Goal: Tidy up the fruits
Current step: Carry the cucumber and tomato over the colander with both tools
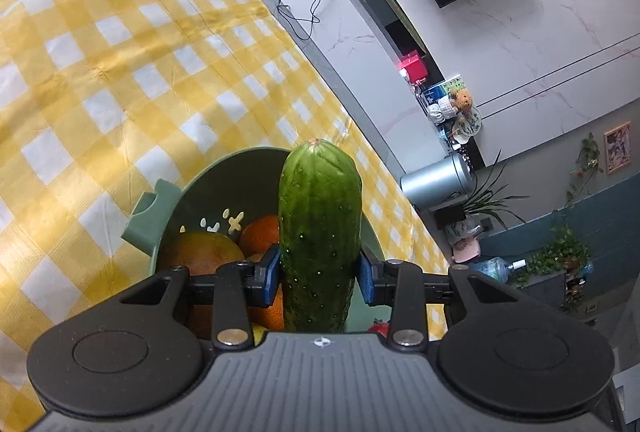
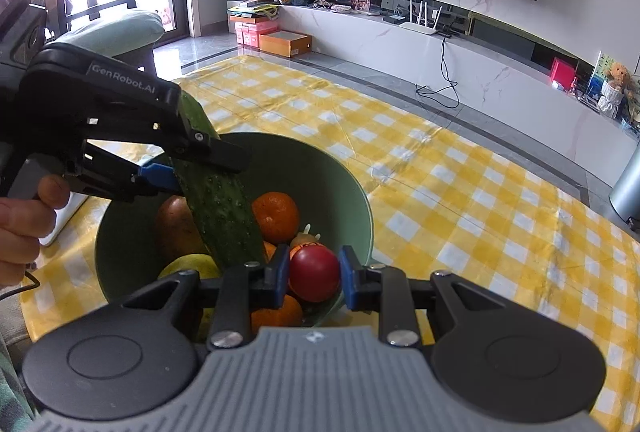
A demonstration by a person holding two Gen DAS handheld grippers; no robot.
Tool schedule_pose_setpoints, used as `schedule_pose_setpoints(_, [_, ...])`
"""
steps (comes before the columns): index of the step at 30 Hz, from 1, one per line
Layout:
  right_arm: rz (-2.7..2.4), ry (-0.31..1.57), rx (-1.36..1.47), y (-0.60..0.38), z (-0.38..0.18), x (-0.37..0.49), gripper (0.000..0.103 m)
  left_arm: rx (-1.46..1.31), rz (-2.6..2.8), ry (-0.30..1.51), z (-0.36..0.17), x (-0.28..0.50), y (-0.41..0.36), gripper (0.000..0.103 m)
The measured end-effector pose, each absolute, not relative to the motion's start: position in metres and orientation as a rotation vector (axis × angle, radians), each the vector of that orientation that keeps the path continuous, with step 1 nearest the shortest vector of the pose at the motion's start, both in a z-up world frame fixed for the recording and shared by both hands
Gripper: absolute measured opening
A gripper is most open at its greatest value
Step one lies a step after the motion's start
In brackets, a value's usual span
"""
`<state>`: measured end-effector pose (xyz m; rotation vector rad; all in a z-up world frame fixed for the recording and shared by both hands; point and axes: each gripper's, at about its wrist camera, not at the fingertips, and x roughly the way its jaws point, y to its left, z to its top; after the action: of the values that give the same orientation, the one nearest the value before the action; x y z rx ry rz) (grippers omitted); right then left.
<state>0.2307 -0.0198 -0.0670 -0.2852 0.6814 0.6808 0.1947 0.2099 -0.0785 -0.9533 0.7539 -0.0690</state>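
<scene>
Cucumber (image 1: pixel 320 232) — bumpy, dark green — pinched in left gripper (image 1: pixel 319 274); right gripper (image 2: pixel 314 274) seemingly clamping tomato (image 2: pixel 315 272).

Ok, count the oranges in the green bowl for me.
2 shown clearly: one orange toward the far side of the green bowl, right of the cucumber; another at the near rim, below the red fruit. Orange slivers between them may be more, hidden.

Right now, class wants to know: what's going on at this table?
A person holds a gripper in each hand over a green bowl of fruit on a yellow checked cloth. The left gripper clamps a cucumber, angled into the bowl. The right gripper grips a small red fruit above the oranges.
</scene>
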Motion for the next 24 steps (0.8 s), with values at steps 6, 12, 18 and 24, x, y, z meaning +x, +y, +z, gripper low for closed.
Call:
schedule_pose_setpoints(6, [0.678,0.689,-0.297,-0.014,-0.07,0.236,0.023,-0.881,-0.022,0.763,-0.072,0.197,0.202,0.043])
schedule_pose_setpoints(12, [0.678,0.692,-0.303,-0.012,-0.071,0.237,0.023,-0.809,0.004,0.782,-0.067,0.198,0.195,0.046])
schedule_pose_setpoints(18, [0.68,0.697,-0.318,-0.01,-0.073,0.238,0.023,-0.66,0.026,0.799,-0.056,0.198,0.18,0.059])
schedule_pose_setpoints(24, [0.684,0.697,-0.334,-0.007,-0.073,0.239,0.023,-0.543,0.05,0.728,-0.039,0.189,0.174,0.074])
